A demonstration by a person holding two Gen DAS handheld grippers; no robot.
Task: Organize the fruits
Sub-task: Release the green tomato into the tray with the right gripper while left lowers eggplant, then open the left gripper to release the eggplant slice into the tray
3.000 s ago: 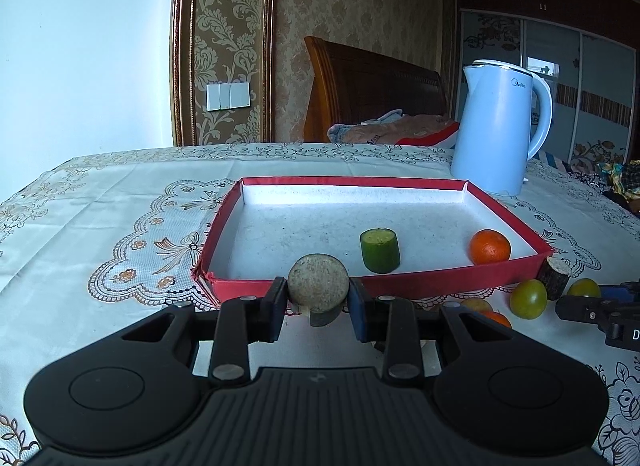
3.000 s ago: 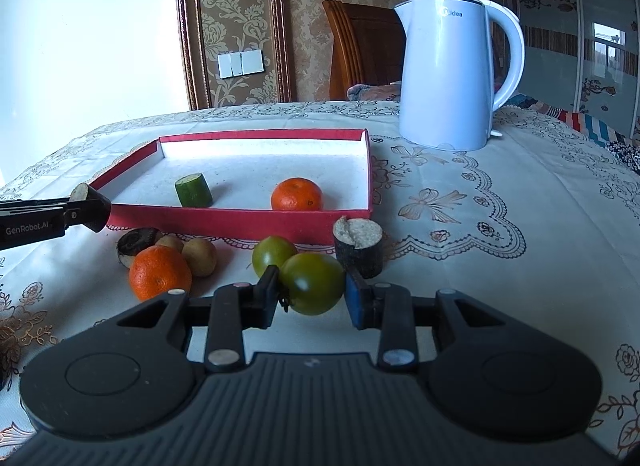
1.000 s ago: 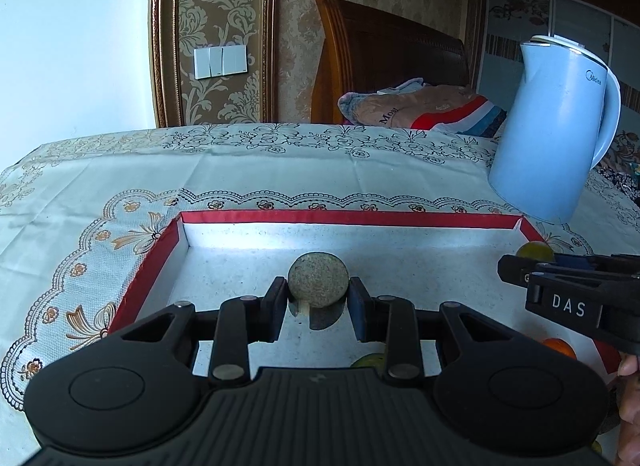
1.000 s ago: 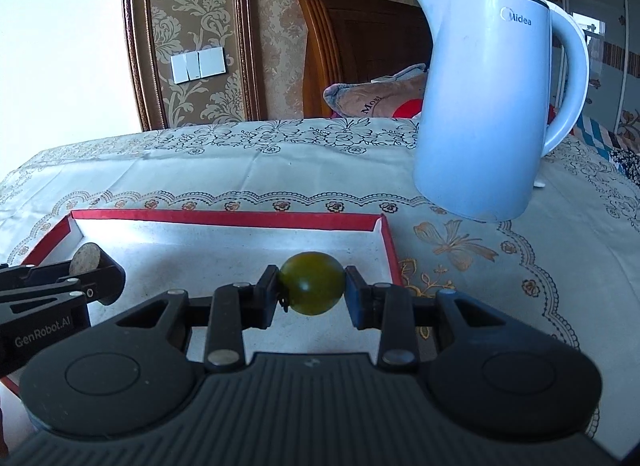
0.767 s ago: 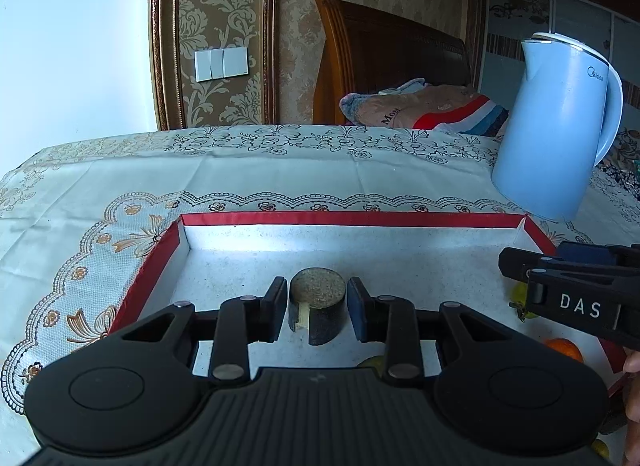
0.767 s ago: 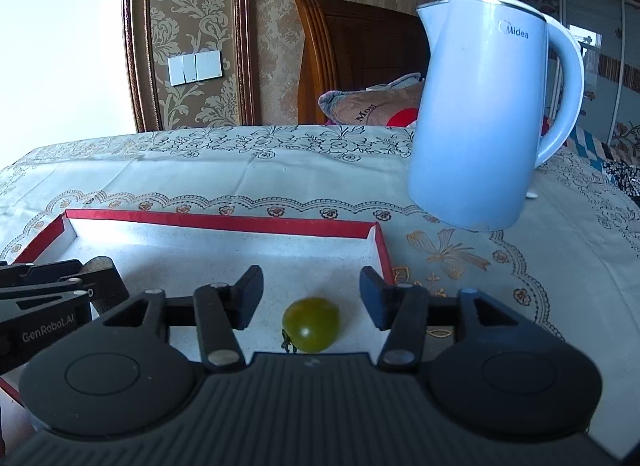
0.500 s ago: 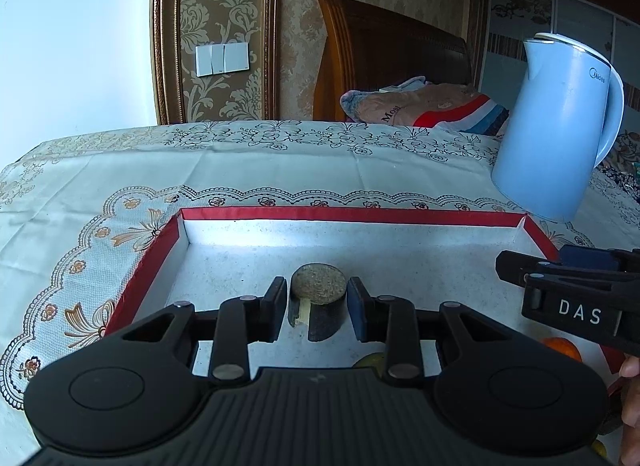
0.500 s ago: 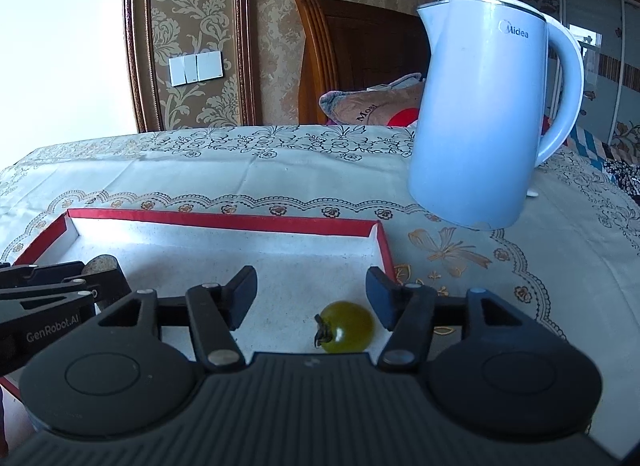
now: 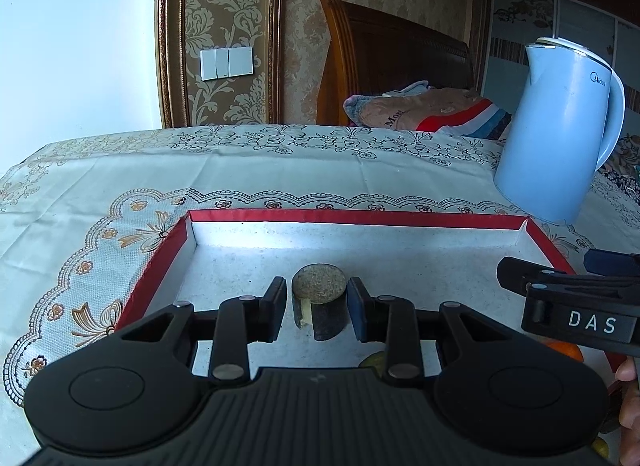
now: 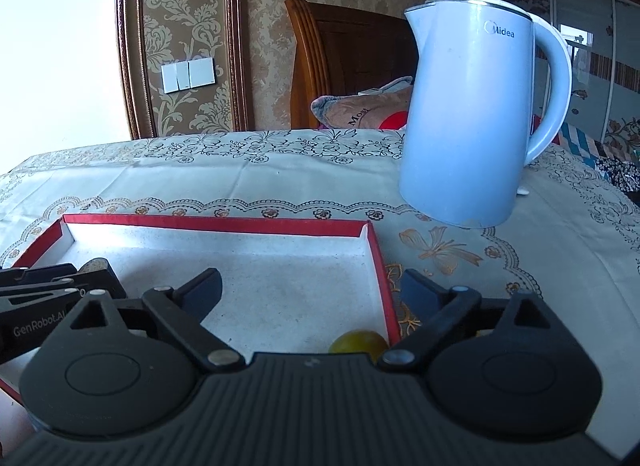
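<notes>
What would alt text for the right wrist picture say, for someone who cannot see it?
The right tool, wide open, hangs over a red-rimmed tray where a green tomato lies in the near right corner. A pale blue kettle stands beyond the tray on an embroidered tablecloth, and the left tool shows at the left edge.

Daylight floods in from the upper left, where the wall point(image 9: 72, 37) is blown out to pale blue-white in both views. The far inner wall of the red tray point(image 9: 352, 234) glares white, while its near floor is dimmer and grainy. The blue kettle point(image 10: 468, 113) is evenly lit and sharp, its lettering legible. The dark headboard point(image 9: 392, 53) loses detail. Fisheye distortion bends the door frame point(image 10: 128, 45) and bench point(image 9: 100, 181) edges; the black tongs bodies are nearly featureless.
</notes>
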